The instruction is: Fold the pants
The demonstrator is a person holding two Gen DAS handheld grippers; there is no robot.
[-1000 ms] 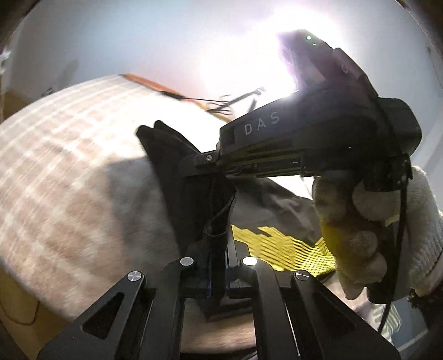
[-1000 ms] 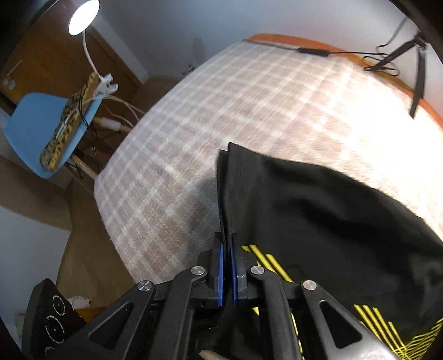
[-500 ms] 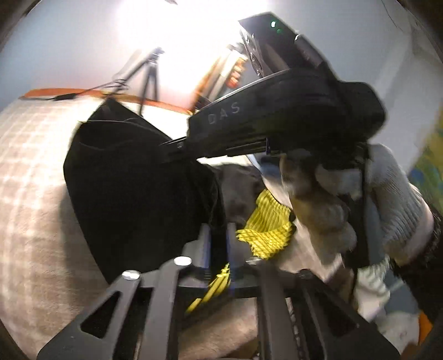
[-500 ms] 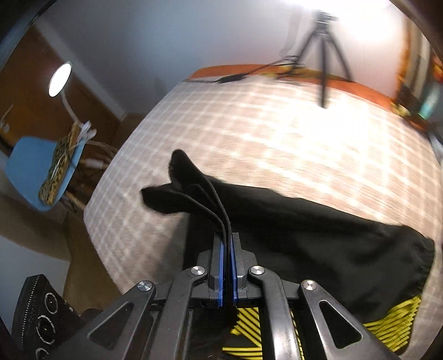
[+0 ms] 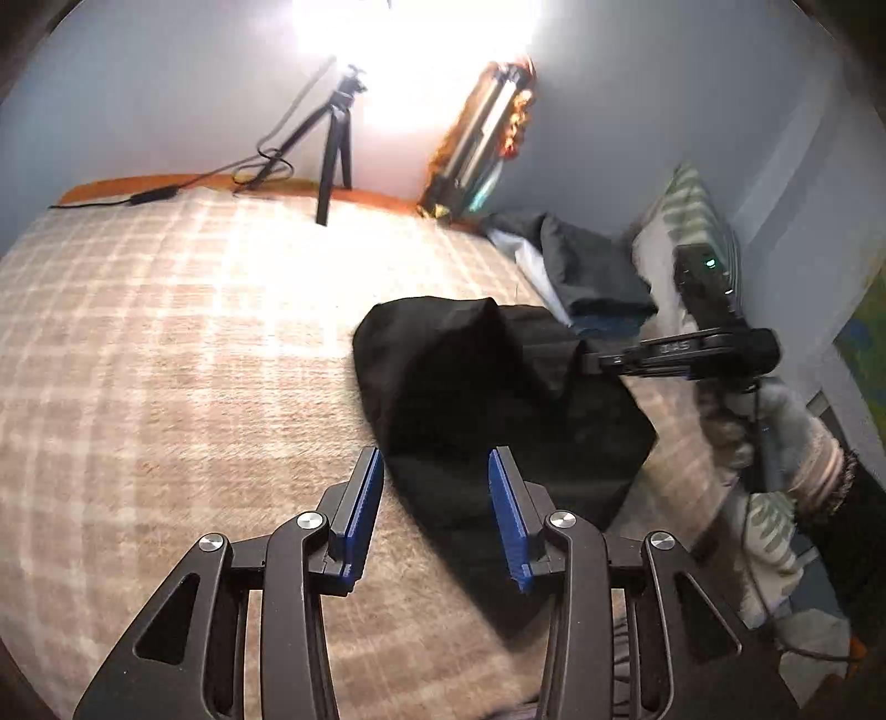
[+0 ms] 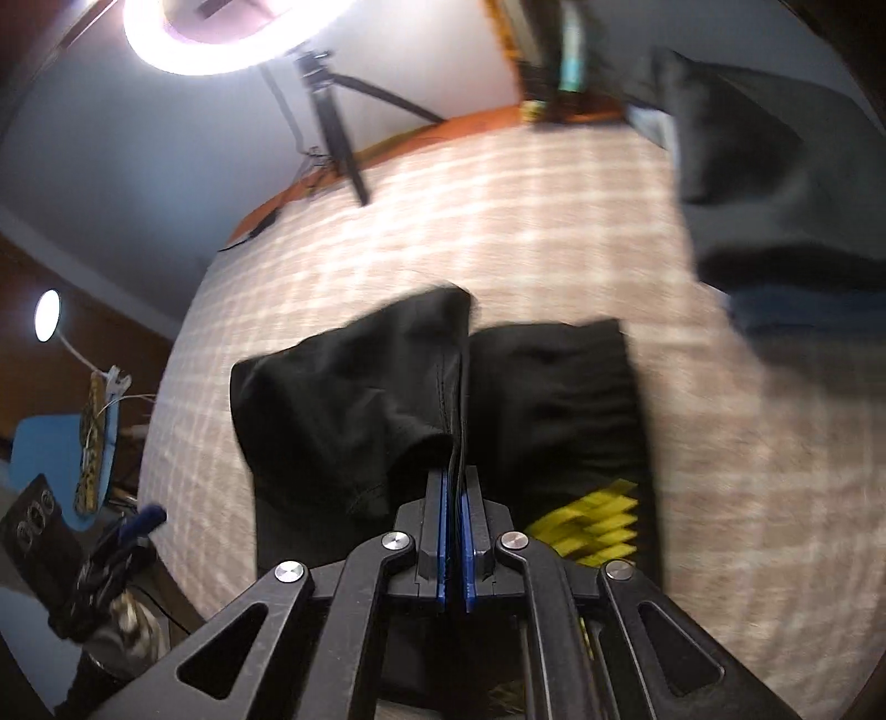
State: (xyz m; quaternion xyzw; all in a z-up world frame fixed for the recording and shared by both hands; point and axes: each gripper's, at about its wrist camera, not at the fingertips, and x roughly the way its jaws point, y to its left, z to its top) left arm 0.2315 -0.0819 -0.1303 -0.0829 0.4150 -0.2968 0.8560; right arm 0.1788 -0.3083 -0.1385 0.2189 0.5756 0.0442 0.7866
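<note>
The black pants [image 5: 487,399] lie folded over on the plaid bed cover [image 5: 166,343]; a yellow print [image 6: 587,526] shows at their near edge in the right wrist view. My left gripper [image 5: 434,509] is open and empty, its blue pads [image 5: 365,498] just in front of the pants' near edge. My right gripper [image 6: 455,498] is shut on a doubled edge of the pants [image 6: 354,399] and holds it lifted above the rest. In the left wrist view the right gripper [image 5: 587,360] pinches the cloth at the right.
A tripod [image 5: 332,149] with a ring light [image 6: 216,33] stands at the bed's far edge. A pile of dark folded clothes [image 5: 587,277] and a pillow [image 5: 686,221] lie at the right. A blue chair [image 6: 50,459] and a lamp [image 6: 47,321] stand left of the bed.
My left gripper has let go of the pants, opened and drawn back. My right gripper has carried its edge across, so the pants now lie folded over.
</note>
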